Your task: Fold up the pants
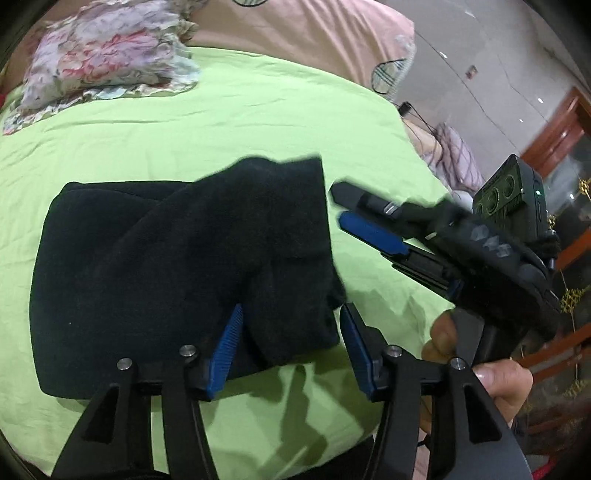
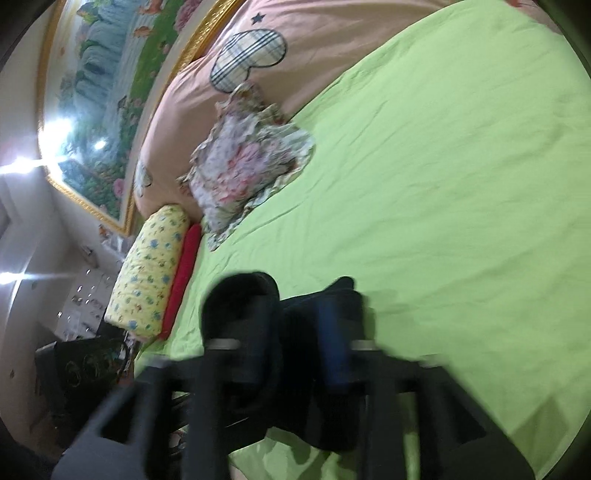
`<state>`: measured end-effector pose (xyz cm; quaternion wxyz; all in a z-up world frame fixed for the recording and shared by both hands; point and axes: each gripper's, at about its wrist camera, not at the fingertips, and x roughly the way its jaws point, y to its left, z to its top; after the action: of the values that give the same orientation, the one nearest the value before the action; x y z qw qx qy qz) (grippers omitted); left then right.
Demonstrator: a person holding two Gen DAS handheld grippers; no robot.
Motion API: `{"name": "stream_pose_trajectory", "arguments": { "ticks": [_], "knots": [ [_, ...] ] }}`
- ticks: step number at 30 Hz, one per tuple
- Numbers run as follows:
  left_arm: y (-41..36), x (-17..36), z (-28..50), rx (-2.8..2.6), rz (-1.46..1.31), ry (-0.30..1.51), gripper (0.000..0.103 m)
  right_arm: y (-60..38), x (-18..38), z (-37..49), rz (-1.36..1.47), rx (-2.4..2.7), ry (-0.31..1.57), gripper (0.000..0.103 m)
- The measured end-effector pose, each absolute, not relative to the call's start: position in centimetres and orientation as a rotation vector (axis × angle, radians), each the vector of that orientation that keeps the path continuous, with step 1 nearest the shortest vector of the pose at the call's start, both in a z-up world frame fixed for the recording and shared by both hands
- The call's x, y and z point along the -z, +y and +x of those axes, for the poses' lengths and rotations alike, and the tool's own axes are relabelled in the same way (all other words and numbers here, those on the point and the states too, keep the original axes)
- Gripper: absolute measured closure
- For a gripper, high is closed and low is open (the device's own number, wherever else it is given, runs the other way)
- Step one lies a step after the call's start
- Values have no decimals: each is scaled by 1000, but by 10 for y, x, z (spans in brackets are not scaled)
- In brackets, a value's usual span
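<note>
Black pants (image 1: 177, 266) lie on the green bed (image 1: 184, 129), already folded compact. Left tool (image 1: 291, 314) stands wide around a corner. Right tool (image 1: 341, 205) narrow, empty. Final tidying seemingly remains

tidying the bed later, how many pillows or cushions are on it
3. A floral cushion lies on the green sheet; a yellow patterned pillow and a red one sit at the bed's edge. More may be out of view.

Bed (image 1: 184, 122): covered by a wrinkled lime-green sheet.
Pants (image 1: 177, 266): black, folded into a bundle, lying on the sheet.
Floral pillow (image 1: 107, 55): on the sheet's far side, against a pink quilt (image 1: 295, 33).
Yellow bolster (image 2: 147, 273): at the bed's edge, touching a red cushion (image 2: 183, 277).
</note>
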<state>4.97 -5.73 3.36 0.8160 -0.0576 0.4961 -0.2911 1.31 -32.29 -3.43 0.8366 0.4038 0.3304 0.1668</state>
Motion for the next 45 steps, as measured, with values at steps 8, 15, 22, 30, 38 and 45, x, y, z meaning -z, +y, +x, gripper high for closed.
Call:
{"name": "stream_pose_trajectory", "arguments": {
  "ticks": [8, 15, 22, 30, 38, 45],
  "knots": [
    [-32, -42, 40, 638, -165, 1062, 45, -321, 24, -8, 856, -343, 660, 34],
    [-7, -55, 26, 641, -192, 1041, 43, -304, 17, -16, 829, -326, 669, 34],
    [32, -57, 30, 569, -233, 1022, 39, -288, 9, -23, 735, -271, 692, 33],
    [80, -46, 43, 430, -284, 1021, 37, -270, 3, -26, 660, -228, 701, 32],
    [107, -32, 50, 346, -298, 1033, 35, -261, 4, -24, 641, -203, 717, 28],
    [111, -22, 51, 312, -298, 1054, 33, -257, 9, -21, 645, -193, 739, 25]
  ]
}}
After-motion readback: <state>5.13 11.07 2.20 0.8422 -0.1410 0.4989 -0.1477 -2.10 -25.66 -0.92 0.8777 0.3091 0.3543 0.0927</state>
